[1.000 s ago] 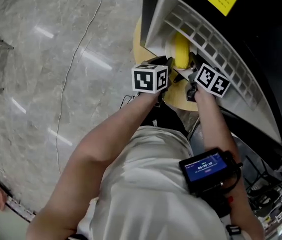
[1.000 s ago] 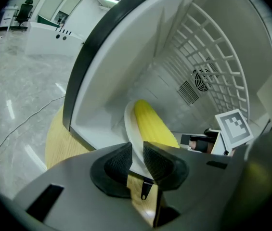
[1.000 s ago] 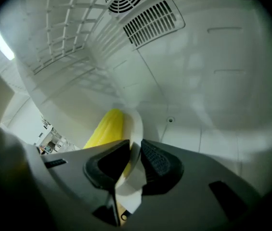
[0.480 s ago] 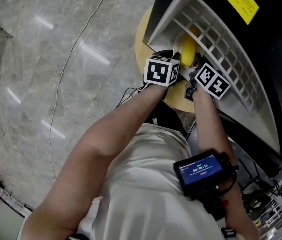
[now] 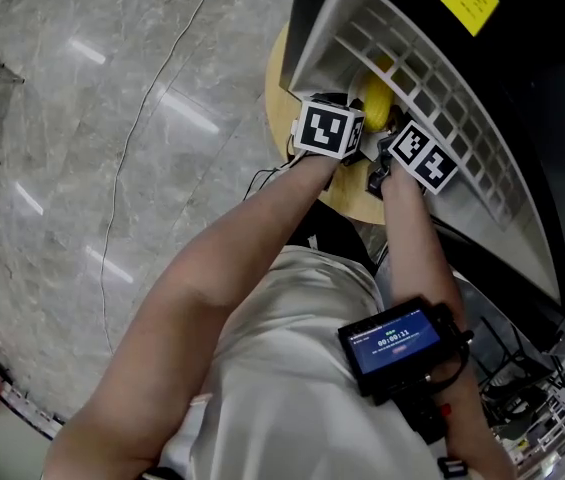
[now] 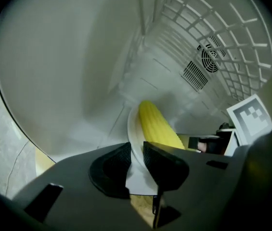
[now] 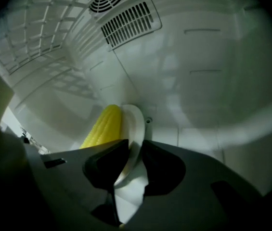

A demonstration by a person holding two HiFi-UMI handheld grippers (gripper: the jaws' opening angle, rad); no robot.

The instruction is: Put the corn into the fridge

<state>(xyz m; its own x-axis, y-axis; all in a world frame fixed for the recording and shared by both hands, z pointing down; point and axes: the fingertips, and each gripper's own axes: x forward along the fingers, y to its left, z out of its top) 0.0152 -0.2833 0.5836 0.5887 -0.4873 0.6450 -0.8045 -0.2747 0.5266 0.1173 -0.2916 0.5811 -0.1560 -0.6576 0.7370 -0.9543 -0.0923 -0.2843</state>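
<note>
A yellow corn cob (image 6: 156, 128) lies on a white plate (image 6: 135, 137) that both grippers hold by opposite rims. My left gripper (image 6: 136, 159) is shut on the plate's left rim. My right gripper (image 7: 132, 157) is shut on the plate (image 7: 135, 129) at its right rim, with the corn (image 7: 103, 127) just beyond. In the head view the corn (image 5: 376, 102) shows between the left gripper (image 5: 347, 138) and right gripper (image 5: 387, 158), under the fridge's white wire shelf (image 5: 432, 98). Plate and corn are inside the white fridge cavity (image 7: 198, 71).
The fridge back wall carries a fan grille and vent slots (image 7: 126, 14). A round wooden stool top (image 5: 357, 200) sits below the grippers in front of the fridge. Grey marble floor (image 5: 112, 118) with a thin cable spreads to the left.
Both grippers have carried the plate with the corn forward and deeper under the wire shelf into the fridge. Both grips stay the same.
</note>
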